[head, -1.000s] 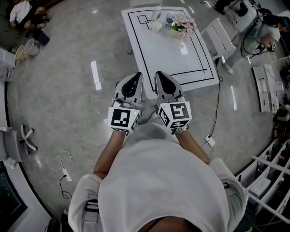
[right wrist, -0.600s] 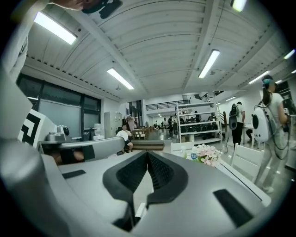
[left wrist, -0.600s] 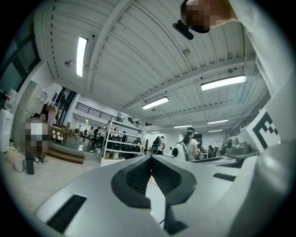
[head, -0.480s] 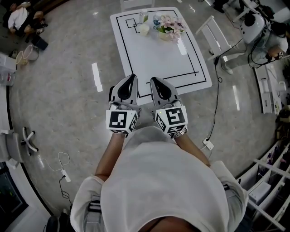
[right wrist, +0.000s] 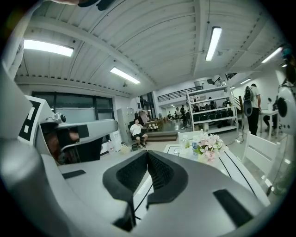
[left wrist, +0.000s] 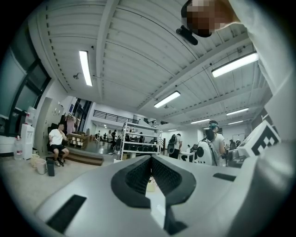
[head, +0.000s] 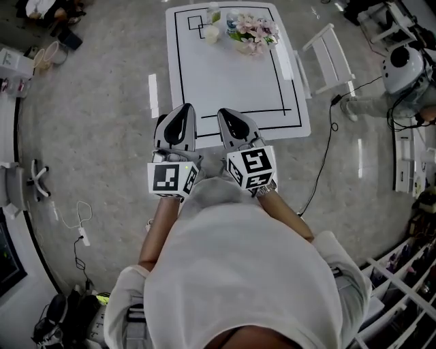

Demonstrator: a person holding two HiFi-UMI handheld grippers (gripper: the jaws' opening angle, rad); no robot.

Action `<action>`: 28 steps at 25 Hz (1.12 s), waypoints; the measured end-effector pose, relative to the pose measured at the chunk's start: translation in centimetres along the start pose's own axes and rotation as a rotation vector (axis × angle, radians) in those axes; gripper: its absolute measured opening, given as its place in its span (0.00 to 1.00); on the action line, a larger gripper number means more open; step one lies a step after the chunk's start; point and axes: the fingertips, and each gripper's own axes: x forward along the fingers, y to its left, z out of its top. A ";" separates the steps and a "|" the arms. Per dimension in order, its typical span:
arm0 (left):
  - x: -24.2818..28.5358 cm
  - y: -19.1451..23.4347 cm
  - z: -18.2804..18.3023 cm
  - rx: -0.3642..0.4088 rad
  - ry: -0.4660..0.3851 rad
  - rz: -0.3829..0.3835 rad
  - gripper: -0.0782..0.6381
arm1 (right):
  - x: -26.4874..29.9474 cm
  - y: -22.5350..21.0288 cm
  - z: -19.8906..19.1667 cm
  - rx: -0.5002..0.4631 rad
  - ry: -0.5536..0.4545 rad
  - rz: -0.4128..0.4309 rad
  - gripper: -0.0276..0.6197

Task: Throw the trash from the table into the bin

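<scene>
A white table is seen just ahead of the left gripper and right gripper. Flowers, a cup and a bottle are grouped at its far end.

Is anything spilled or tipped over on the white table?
No, nothing stands out. The flowers, bottle and cup stand upright at the far end of the table, with nothing spilled.

Hidden beneath the fingers: a stretch of the table's near edge. Too small to identify, well beyond them: containers beside the flowers.
</scene>
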 end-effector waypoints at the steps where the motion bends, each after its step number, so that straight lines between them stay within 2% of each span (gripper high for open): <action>1: 0.0 0.3 0.4 0.009 -0.005 0.011 0.12 | 0.4 -0.2 0.0 0.003 0.004 0.007 0.06; 7: 1.4 4.2 1.7 0.014 -0.044 0.057 0.12 | 4.2 -1.1 0.9 -0.041 0.050 0.012 0.06; 13: 4.6 6.4 1.7 -0.017 -0.074 -0.028 0.12 | 8.1 -2.1 2.1 -0.149 0.133 0.033 0.06; 16: 5.9 7.5 2.2 -0.005 -0.086 -0.066 0.12 | 10.9 -2.6 1.7 -0.253 0.212 0.101 0.06; 19: 6.4 9.0 1.7 -0.020 -0.068 -0.065 0.12 | 13.7 -3.4 0.3 -0.418 0.323 0.165 0.06; 23: 7.2 10.5 0.4 -0.057 -0.035 -0.024 0.12 | 16.7 -6.2 -1.1 -0.581 0.462 0.233 0.07; 26: 8.7 11.5 -0.1 -0.041 -0.010 0.020 0.12 | 20.0 -8.7 -1.5 -0.662 0.556 0.306 0.17; 28: 9.5 11.9 -0.2 -0.022 0.005 0.050 0.12 | 22.5 -10.3 -2.3 -0.685 0.606 0.368 0.20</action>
